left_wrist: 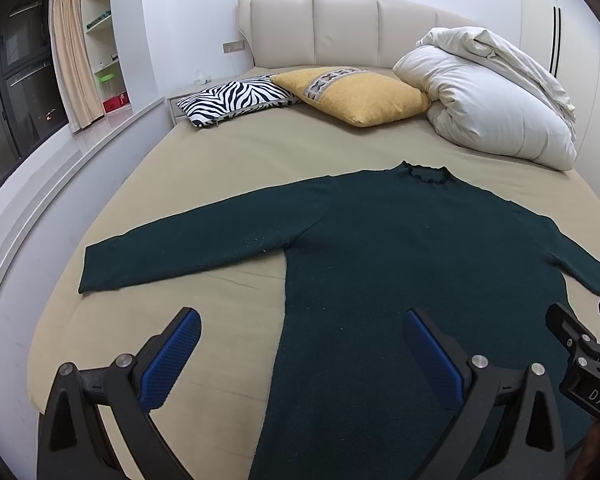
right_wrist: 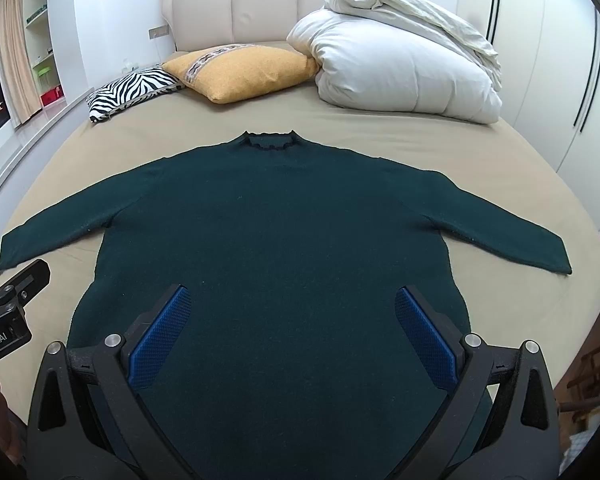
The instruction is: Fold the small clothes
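A dark green long-sleeved sweater (left_wrist: 400,248) lies flat on the beige bed sheet (left_wrist: 220,152), collar toward the headboard, both sleeves spread out. It also fills the middle of the right wrist view (right_wrist: 284,224). My left gripper (left_wrist: 302,332) is open and empty, above the sweater's lower left side, its left finger over bare sheet. My right gripper (right_wrist: 292,312) is open and empty above the sweater's lower body. The right gripper's tip shows at the right edge of the left wrist view (left_wrist: 580,340). The left gripper's tip shows at the left edge of the right wrist view (right_wrist: 16,292).
A zebra-striped pillow (left_wrist: 236,100), a yellow pillow (left_wrist: 356,94) and a bundled white duvet (left_wrist: 496,96) lie near the padded headboard (left_wrist: 320,28). A white ledge (left_wrist: 60,184), shelves and a curtain run along the bed's left side. White wardrobe doors (right_wrist: 560,80) stand on the right.
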Demonstrator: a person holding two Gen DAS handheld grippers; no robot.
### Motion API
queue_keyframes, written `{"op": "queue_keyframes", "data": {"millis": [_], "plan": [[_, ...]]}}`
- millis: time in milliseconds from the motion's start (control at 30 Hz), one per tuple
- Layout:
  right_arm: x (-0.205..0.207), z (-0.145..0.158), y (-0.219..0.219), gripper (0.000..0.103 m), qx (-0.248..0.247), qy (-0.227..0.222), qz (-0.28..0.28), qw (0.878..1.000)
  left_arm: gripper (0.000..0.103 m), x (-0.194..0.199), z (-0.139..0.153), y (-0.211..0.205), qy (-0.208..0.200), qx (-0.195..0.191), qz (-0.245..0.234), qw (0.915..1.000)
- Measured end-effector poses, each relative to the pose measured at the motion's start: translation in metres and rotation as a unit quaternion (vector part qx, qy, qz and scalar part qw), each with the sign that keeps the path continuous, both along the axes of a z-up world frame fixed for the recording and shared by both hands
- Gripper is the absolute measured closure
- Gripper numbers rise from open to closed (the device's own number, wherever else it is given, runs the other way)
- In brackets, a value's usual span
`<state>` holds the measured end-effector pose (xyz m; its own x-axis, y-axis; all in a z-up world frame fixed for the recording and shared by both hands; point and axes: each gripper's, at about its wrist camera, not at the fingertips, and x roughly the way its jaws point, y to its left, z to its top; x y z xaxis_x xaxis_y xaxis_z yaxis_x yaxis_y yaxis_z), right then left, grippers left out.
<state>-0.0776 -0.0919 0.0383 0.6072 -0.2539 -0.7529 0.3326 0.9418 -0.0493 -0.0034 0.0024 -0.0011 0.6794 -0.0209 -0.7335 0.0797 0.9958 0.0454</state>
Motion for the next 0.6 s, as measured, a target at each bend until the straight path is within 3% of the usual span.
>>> {"op": "queue_keyframes", "data": {"millis": [600], "plan": [[0.0006, -0.0017, 0.0013, 0.0, 0.001, 0.001, 0.0, 1.0, 0.0, 0.0004, 0.0002, 0.0003, 0.001, -0.001, 0.0, 1.0]]}}
